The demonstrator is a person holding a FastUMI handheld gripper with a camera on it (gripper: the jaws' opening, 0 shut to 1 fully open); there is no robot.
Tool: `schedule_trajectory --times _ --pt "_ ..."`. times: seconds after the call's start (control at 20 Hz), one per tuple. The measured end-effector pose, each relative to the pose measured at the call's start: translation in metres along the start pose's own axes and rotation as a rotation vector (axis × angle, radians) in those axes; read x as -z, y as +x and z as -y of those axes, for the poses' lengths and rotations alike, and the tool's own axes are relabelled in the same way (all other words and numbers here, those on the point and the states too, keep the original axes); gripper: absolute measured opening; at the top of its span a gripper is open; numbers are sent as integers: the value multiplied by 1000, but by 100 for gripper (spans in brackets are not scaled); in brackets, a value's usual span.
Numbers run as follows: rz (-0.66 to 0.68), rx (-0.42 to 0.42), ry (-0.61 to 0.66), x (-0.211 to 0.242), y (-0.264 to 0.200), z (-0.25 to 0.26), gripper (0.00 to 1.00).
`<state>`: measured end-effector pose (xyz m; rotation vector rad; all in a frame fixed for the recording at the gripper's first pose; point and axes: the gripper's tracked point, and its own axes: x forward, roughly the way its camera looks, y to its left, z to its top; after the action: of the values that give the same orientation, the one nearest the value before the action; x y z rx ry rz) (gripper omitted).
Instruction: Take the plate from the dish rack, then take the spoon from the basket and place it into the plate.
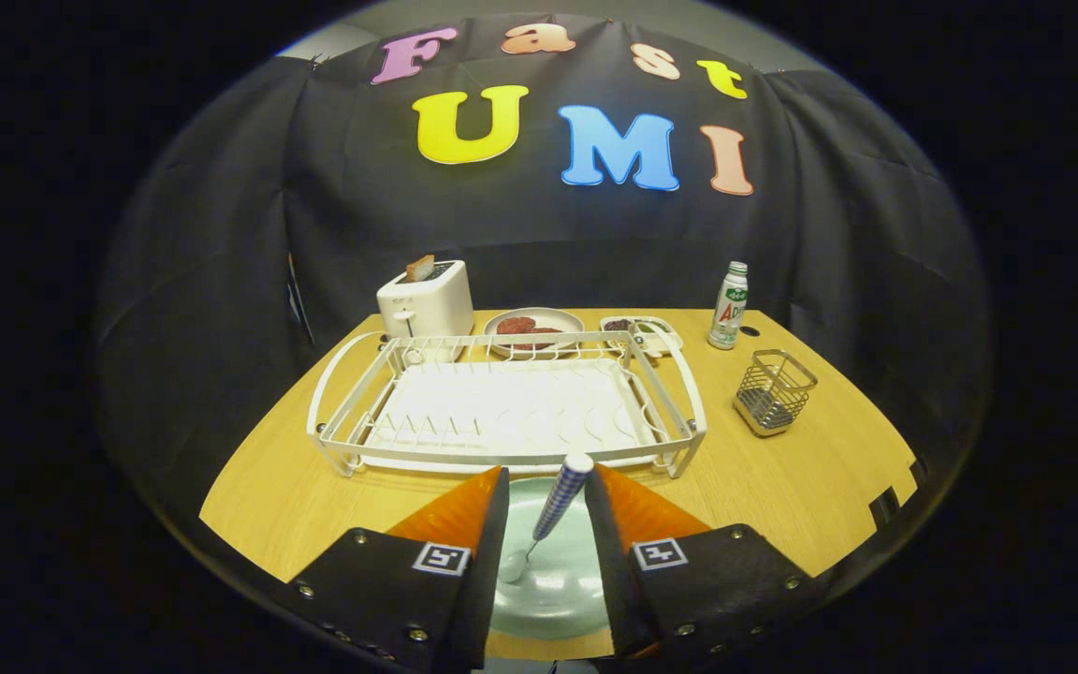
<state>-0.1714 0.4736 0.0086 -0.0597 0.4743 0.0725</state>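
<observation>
- Gripper (546, 510): two orange-and-black fingers (464, 524) are seen spread apart, nothing clamped between them; one square marker is carried on each.
- Plate (553, 590), one, pale green: laid flat on the table between and under the fingers. Its two sides are hidden by the fingers, so the full rim is not seen.
- Spoon (553, 510), one, with a blue-and-white checked handle: lies in the plate, in the gap between the fingers. Its bowl rests on the plate near the left finger, and the handle end points away, toward the dish rack. Whether either finger touches the handle cannot be told.
- Dish rack (511, 407), one, white wire on a white tray: just beyond the fingertips, with nothing seen standing in it.
- Basket (773, 391), one, metal wire: beyond the right finger, beside the rack, well apart from the fingers. Its contents are too small to judge.
- Toaster (425, 304), one, white: beyond the rack, with one slice of toast (420, 268) sticking up from it.
- Two dishes of dark food (532, 328) behind the rack: partly cut off by the rack's wires, so the food cannot be identified.
- Bottle (729, 306), one, white and green: upright at the far side of the table (314, 505).
</observation>
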Motion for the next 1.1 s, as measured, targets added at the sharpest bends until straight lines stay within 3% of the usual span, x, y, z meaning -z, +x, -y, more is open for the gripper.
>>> schedule_trajectory --times 0.15,0.2,0.25,0.65,1.1 --pt "5 17 15 -4 4 12 49" --pt "1 34 12 -5 6 19 66" --pt "4 37 12 -7 6 21 70" --pt "34 41 10 -30 7 36 69" --pt "262 76 4 -152 -13 77 69"
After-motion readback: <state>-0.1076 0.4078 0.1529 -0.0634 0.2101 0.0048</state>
